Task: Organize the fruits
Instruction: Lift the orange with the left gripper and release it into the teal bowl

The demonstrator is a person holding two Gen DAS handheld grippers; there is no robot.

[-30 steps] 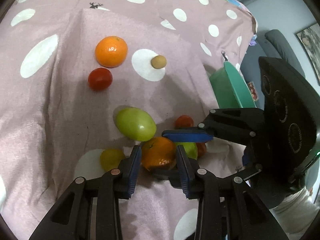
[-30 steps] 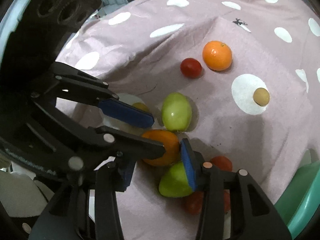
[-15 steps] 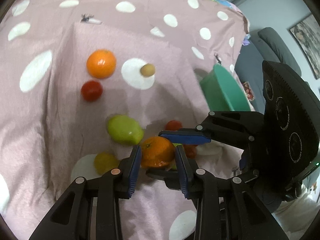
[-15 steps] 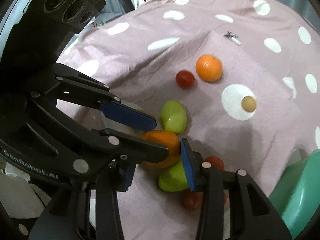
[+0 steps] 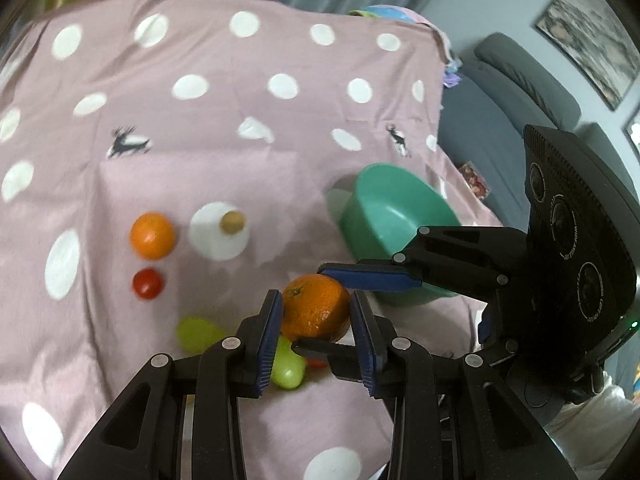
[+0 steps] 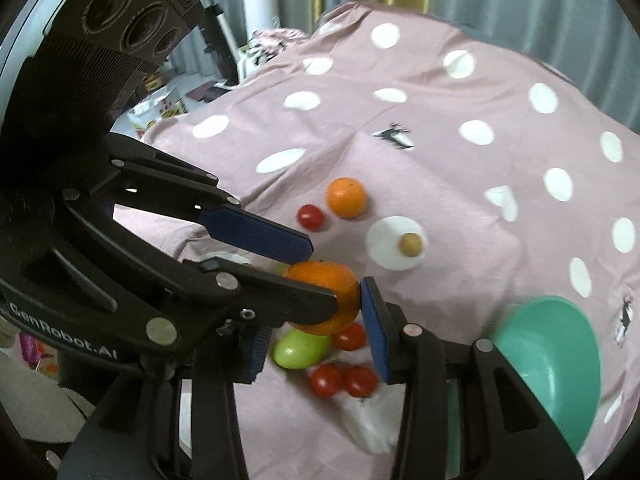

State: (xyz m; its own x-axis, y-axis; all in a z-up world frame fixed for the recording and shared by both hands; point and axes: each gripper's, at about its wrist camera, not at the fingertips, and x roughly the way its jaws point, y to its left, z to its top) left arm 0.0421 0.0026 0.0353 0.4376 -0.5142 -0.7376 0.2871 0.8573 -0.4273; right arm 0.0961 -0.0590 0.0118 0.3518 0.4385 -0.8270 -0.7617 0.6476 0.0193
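the left gripper has its two blue pads squeezed on an orange, held up in the air above the dotted cloth. the right gripper is nearly closed too. one of its pads touches the same orange, and i cannot tell if the other pad does.

the green bowl sits just behind the orange, to its right, and looks like the place to go.

the orange is round and smooth, so it may slip out if the two grippers pull apart in different ways. it would then drop on the green fruit and red tomatoes right under the orange and knock them away. the bowl looks tipped, so a bump could shove it off the cloth.
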